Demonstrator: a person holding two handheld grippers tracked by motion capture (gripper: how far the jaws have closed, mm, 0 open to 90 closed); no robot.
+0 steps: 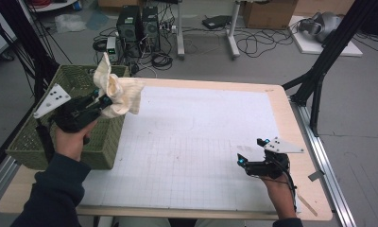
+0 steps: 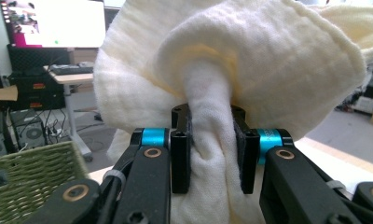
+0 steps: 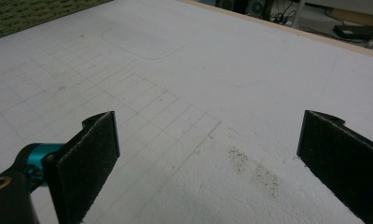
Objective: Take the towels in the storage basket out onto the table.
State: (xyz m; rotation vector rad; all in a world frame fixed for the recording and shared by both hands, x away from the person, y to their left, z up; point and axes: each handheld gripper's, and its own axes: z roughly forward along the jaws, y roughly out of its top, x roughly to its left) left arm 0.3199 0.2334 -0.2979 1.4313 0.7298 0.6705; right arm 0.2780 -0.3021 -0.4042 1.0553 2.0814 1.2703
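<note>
Left gripper (image 1: 103, 100) fingers (image 2: 181, 158) pinching cream cloth (image 1: 118, 92), held up over green basket (image 1: 71, 80) at bench (image 1: 291, 123) left edge. Right gripper (image 1: 252, 152) fingers (image 3: 89, 158) spread wide, nothing between, low near right front corner.

We see the left gripper (image 1: 98, 100) raised at the left, jaws pinched narrowly, pointing up and to the right, the forearm sleeved in dark fabric. The right gripper (image 1: 251, 152) sits low at the right, jaws spread wide, seemingly just above the surface.
</note>
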